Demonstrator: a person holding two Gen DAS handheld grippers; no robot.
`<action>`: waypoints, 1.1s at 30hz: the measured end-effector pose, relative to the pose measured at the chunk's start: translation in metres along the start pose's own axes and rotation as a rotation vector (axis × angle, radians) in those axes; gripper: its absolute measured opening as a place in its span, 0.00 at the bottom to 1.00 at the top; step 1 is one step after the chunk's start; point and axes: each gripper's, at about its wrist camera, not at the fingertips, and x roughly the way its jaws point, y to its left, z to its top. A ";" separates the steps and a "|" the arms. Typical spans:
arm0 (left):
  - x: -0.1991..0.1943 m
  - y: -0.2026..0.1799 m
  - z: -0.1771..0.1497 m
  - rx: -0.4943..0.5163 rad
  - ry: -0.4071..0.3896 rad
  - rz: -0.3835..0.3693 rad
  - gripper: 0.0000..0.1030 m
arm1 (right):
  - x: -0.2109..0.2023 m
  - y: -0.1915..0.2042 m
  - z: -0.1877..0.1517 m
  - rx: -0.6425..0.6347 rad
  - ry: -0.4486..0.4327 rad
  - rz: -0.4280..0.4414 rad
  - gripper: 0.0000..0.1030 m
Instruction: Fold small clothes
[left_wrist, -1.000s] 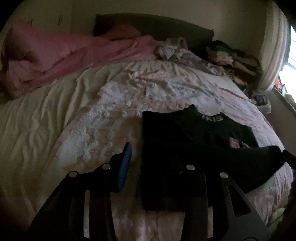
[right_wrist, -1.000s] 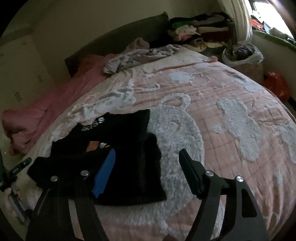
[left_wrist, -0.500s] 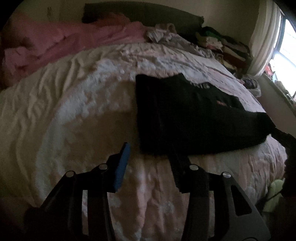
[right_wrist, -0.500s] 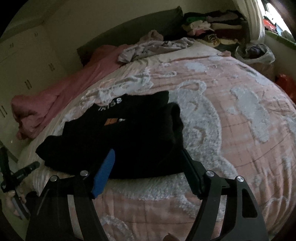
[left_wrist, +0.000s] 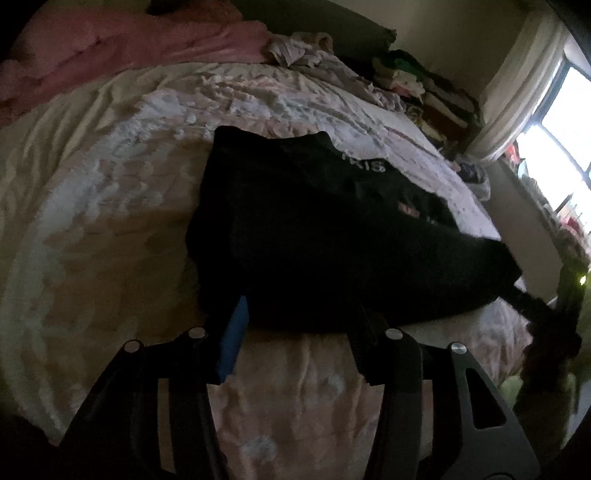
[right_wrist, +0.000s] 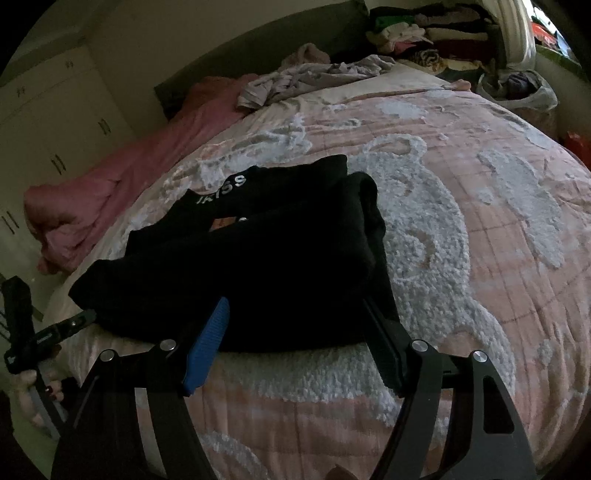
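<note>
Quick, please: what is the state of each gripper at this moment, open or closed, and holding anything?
Left gripper: open, holding nothing, at the near edge of the black garment.
Right gripper: open, holding nothing, at the same edge.

Black garment (left_wrist: 325, 236) between spread hand-held gripper (left_wrist: 299, 325) fingers

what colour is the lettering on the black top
White lettering on the black top, clearest in the right wrist view.

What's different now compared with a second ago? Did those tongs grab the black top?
Both tongs dropped low and slid toward the near hem of the black top. The left tongs and the right tongs now straddle that edge, still open, with nothing gripped. The top lies as before on the pink bedspread, and the pink duvet and clothes pile have not moved.
</note>
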 end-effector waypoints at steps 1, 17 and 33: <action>0.003 0.001 0.002 -0.013 0.000 -0.003 0.39 | 0.002 0.000 0.002 0.001 0.000 0.002 0.69; 0.009 0.011 0.045 -0.103 -0.067 -0.034 0.02 | 0.011 -0.004 0.049 0.036 -0.034 0.121 0.06; 0.041 0.030 0.113 -0.180 -0.099 -0.019 0.02 | 0.073 -0.012 0.118 0.118 -0.013 0.090 0.06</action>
